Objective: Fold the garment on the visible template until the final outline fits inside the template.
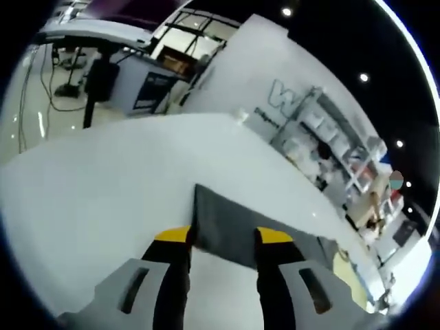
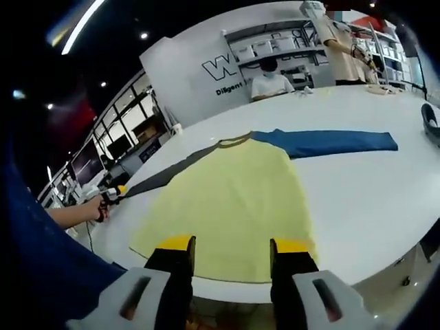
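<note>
One garment lies spread on the white table: yellow body, one blue sleeve, one dark sleeve. No template outline can be made out. Left gripper straddles the dark sleeve's end, grip uncertain; right gripper hangs spread over the hem. Two people stand behind by shelves.

Shirt pale yellow body, 1 blue sleeve, 1 dark grey sleeve. Table white. Gripper tips yellow, arms black.
</note>
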Tool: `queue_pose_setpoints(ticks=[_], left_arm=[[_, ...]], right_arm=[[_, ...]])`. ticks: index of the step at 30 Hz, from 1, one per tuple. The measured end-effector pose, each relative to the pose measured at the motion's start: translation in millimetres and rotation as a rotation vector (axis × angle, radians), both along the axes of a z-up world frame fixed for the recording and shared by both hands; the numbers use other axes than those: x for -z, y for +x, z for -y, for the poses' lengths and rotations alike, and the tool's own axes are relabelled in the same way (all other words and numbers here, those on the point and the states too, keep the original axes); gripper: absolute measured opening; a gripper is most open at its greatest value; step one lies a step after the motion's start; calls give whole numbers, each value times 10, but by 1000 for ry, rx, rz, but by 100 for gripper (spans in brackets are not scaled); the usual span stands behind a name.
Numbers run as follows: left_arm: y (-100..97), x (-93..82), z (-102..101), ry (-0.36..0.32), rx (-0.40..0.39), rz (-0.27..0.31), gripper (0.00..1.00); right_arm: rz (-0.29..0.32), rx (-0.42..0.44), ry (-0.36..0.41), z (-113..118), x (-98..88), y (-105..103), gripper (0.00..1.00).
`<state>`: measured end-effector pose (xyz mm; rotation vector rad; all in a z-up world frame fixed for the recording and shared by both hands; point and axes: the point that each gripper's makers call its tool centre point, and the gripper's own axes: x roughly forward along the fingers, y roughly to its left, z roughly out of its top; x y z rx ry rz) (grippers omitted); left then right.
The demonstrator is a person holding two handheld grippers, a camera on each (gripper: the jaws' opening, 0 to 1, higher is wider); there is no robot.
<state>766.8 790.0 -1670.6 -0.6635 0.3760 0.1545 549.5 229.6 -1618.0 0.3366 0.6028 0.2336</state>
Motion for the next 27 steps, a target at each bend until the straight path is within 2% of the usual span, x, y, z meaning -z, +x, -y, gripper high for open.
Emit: queue_pose_setpoints(ticks=[5, 11, 17, 23, 27], left_arm=[[100, 10, -38, -16, 3, 11, 30], [49, -48, 151, -7, 66, 19, 27], [39, 24, 208, -6, 90, 3, 25], [118, 40, 112, -20, 36, 9, 24], [162, 21, 34, 4, 30, -4, 20]], right_arm=[[-7, 9, -7, 6, 4, -14, 39], [-13, 14, -2, -60, 12, -14, 39], [-20, 3, 0, -107, 34, 2, 39], [-16, 5, -6, -106, 12, 24, 39], [-19, 14, -10, -112, 13, 0, 39]])
